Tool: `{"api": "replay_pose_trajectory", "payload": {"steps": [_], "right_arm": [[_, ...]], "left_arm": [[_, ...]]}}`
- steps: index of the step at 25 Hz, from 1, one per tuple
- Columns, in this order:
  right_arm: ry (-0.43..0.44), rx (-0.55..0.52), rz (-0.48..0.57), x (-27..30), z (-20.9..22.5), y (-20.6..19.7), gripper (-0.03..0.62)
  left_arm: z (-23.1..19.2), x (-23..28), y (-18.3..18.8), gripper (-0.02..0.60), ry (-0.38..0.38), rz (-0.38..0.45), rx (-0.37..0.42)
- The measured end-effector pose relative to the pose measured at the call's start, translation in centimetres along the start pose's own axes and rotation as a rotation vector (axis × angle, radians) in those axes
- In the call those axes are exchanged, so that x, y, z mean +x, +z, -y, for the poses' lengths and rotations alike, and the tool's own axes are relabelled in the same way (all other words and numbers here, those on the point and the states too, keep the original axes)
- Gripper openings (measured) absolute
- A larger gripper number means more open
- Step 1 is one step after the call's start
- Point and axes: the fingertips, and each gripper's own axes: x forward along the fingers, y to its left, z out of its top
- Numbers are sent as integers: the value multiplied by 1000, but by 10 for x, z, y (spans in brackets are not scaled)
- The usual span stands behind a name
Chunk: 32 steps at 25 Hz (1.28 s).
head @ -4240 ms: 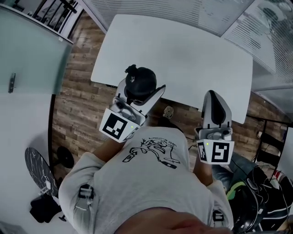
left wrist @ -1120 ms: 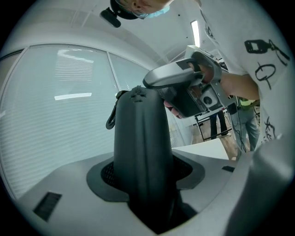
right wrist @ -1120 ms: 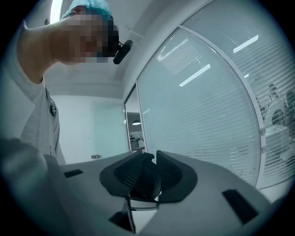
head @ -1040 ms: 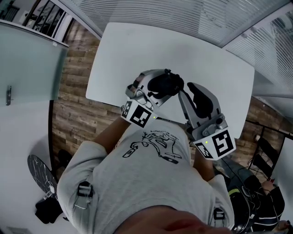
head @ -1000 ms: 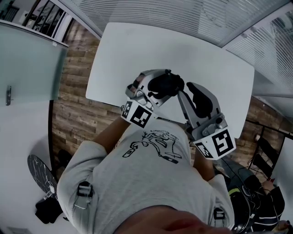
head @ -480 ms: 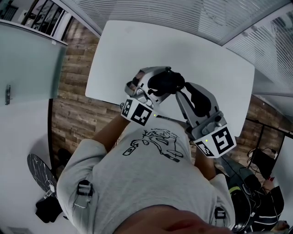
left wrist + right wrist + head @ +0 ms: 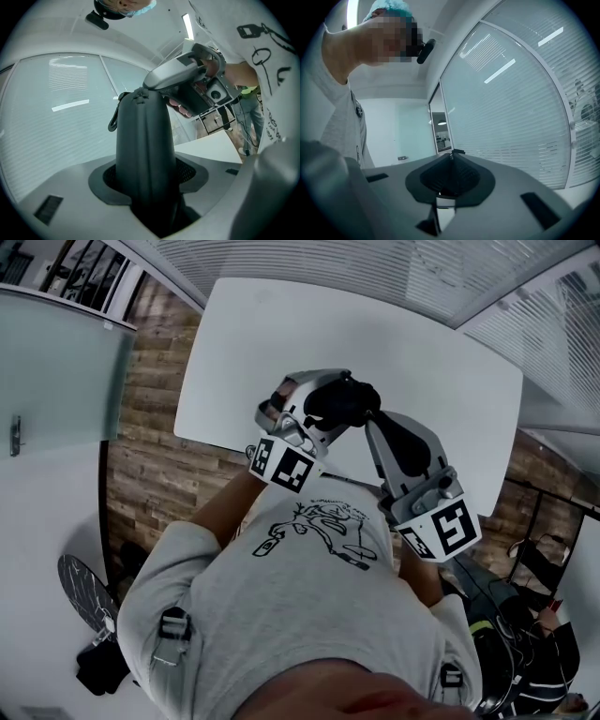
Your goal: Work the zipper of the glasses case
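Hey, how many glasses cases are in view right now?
1. The black glasses case stands clamped in the left gripper, raised in front of the person. No other shows, though the person's body hides part of the floor.

Both arms are bent, and the two hand-held grippers meet tip to tip. The left hand-held gripper (image 7: 323, 395) squeezes the black glasses case (image 7: 143, 154), which stands up between its jaws. The right hand-held gripper (image 7: 377, 423) is closing its jaws, now almost together, on a small dark tab (image 7: 457, 151) at their tips.
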Motion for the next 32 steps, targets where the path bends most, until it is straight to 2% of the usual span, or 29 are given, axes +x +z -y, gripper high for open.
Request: {"api": "replay_pose_trajectory", "payload": {"steps": [4,10,18,28,32], "right_arm": [[8,4,-6,2,1,-1,23],[-1,-76,-50,-2,8,-3,5],[-13,-70,-61,1,30,-5,5],[-25,-39,-61,-2,34,-9,5],[-18,-34,-60,-3,34,-10,5]], "left_arm": [[-2,1,-5,250,-1,-6,4],[2,4,-5,250,-24,2,0],[1,15,-8,249,-46,30,-23],[5,3,7,249,-107,127,-46],[8,-1,17,249,-151,184,-80]]}}
